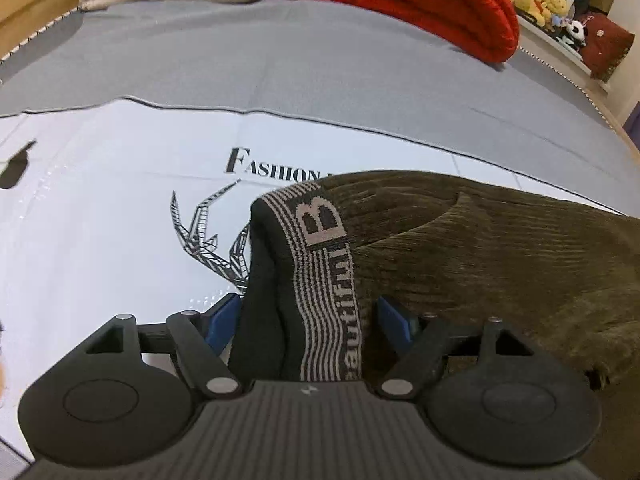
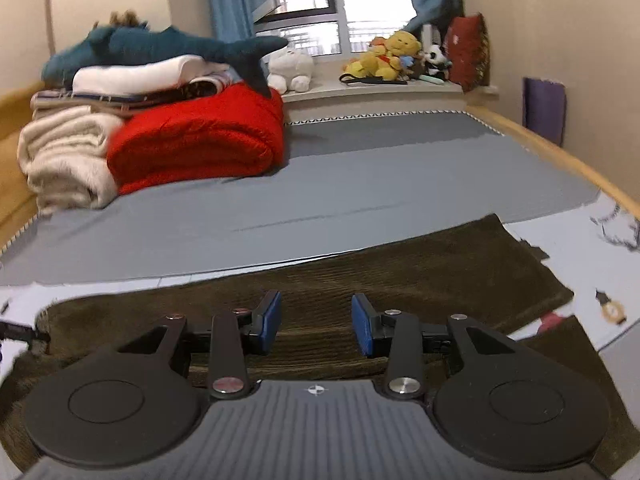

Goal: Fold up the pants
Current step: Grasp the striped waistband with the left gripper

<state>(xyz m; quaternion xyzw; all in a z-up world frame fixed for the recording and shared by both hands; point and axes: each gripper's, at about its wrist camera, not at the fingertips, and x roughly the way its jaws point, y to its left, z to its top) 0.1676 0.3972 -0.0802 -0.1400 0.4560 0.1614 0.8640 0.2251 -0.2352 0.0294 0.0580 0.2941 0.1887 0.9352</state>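
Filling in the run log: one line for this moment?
step: folding pants | left gripper: jaws around waistband | right gripper: open above pants | surface: bed

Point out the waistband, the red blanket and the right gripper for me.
waistband (image 1: 320, 280): left wrist view, on the striped lettered elastic between the blue pads.
red blanket (image 2: 200, 140): right wrist view, on the front face of the folded roll.
right gripper (image 2: 316, 324): right wrist view, midway between its open fingertips, above the pants (image 2: 400, 272).

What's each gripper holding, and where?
Left gripper: pants, with the waistband between its fingers. Right gripper: open, nothing held.
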